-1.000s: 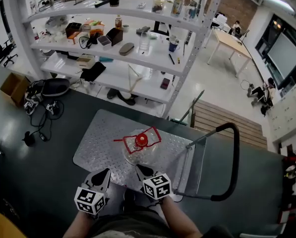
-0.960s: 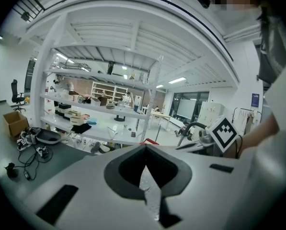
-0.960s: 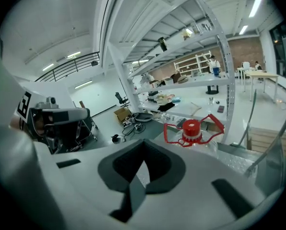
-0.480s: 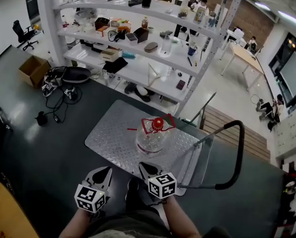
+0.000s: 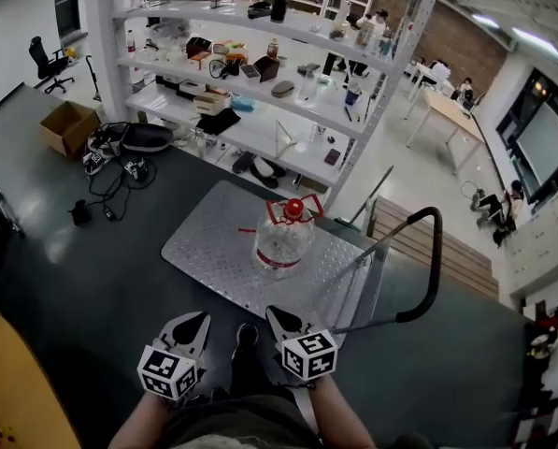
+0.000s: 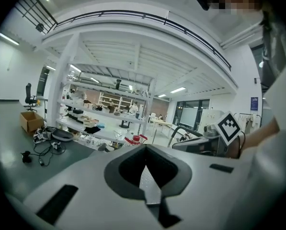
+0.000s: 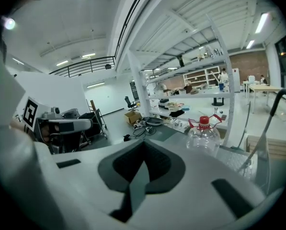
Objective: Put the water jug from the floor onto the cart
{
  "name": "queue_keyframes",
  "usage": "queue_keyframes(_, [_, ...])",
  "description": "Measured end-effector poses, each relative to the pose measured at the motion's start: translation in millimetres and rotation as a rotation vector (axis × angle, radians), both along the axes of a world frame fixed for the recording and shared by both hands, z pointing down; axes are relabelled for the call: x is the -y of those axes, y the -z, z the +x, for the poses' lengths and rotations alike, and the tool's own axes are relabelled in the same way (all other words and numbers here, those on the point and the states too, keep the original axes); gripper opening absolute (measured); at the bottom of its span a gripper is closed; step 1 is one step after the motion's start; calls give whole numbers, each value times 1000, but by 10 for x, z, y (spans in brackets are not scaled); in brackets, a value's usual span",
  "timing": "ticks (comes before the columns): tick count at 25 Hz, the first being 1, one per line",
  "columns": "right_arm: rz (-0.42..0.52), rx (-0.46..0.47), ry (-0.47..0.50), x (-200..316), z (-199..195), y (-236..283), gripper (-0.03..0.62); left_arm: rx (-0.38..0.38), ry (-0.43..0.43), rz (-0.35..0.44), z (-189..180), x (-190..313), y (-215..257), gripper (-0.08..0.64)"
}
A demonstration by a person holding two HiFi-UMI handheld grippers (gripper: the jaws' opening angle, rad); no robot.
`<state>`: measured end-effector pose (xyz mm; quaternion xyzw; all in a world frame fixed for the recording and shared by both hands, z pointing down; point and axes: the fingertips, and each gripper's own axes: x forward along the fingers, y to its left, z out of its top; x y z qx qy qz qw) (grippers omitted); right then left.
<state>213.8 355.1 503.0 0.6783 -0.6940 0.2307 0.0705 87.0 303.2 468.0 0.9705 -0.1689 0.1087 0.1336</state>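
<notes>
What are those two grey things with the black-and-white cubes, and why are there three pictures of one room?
A person holds a grabbing tool in each hand: the left tool and the right tool. The patterned cubes are part of the tools. One picture comes from a camera on the person's head, looking down. The other two come from a small camera riding on each tool, looking along its jaws. Both tools are shut and hold nothing. Ahead, a clear water jug with a red cap stands upright on the metal cart, which sits on the dark floor. Behind it are white shelves full of small things.
</notes>
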Motion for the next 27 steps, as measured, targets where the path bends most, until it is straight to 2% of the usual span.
queue_keyframes(5, [-5, -14, -56, -450, -91, 91, -11, -29, -9, -32, -154, -304, 5, 5])
queue_keyframes(11, [-6, -26, -86, -739, -47, 101, -11, -45, -19, -12, -140, -504, 71, 5])
queue_keyframes(20, [-8, -52, -9, -750, 92, 156, -11, -30, 84, -4, -115, -544, 149, 5])
queue_keyframes(23, [-20, -94, 24, -863, 194, 171, -11, -33, 100, -4, -26, -659, 183, 5])
queue_keyframes(27, [-15, -91, 39, -1037, 353, 192, -11, -25, 110, 10, 165, -825, 238, 5])
